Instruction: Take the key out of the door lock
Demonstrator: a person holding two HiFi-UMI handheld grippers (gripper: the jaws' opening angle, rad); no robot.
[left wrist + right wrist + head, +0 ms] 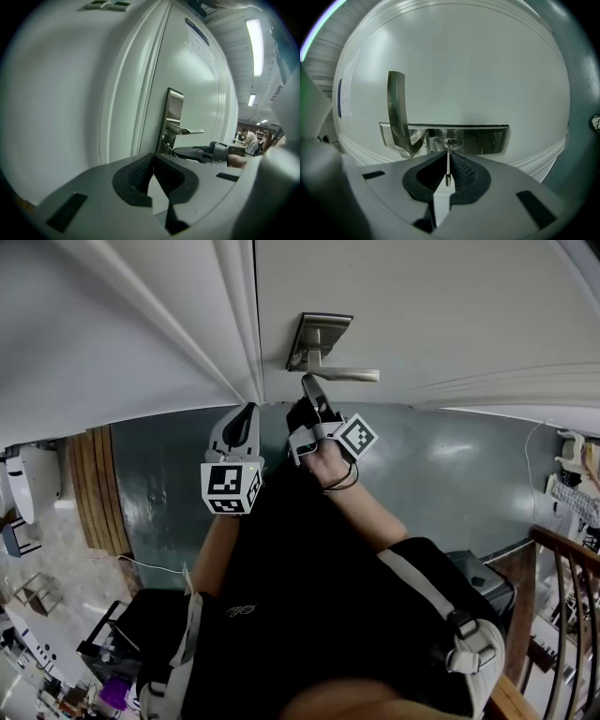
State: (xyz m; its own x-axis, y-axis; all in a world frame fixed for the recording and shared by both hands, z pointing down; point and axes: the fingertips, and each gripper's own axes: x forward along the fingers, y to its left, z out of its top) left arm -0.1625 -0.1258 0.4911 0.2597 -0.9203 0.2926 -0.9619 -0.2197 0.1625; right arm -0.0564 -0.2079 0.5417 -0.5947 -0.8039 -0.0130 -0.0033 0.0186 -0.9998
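I am gripping the key [448, 169] with my right tongs [449, 154]. Their dark pads are closing on its flat head, which I am seeing edge-on as a thin bright line running away from me. The far end of that line is meeting the oval keyhole [453, 143] in the steel plate of the door lock [487, 138], close beside the lever handle [397, 110]. So I am judging that the key is sitting in the lock and has not come out yet.

In the head view these tongs are pointing straight at the white door [422, 306], just under the handle, with my hand close behind them.

My left tongs [153, 157] are doing nothing for the job. Their jaws are resting together at the tips with nothing between them, and they are hanging off to the side, near the door frame and clear of the lock. From there they are looking across at the right tongs working at the plate.

As I am reading it, the reach and the grasp are done, and the task is sitting at its midpoint. What is left is the withdrawal itself: drawing the key straight back along its own line until the blade is clearing the keyhole. I cannot tell whether the key is needing a turn to its release position first. A pull at an angle could be binding the blade or letting the thin head slide between the pads.
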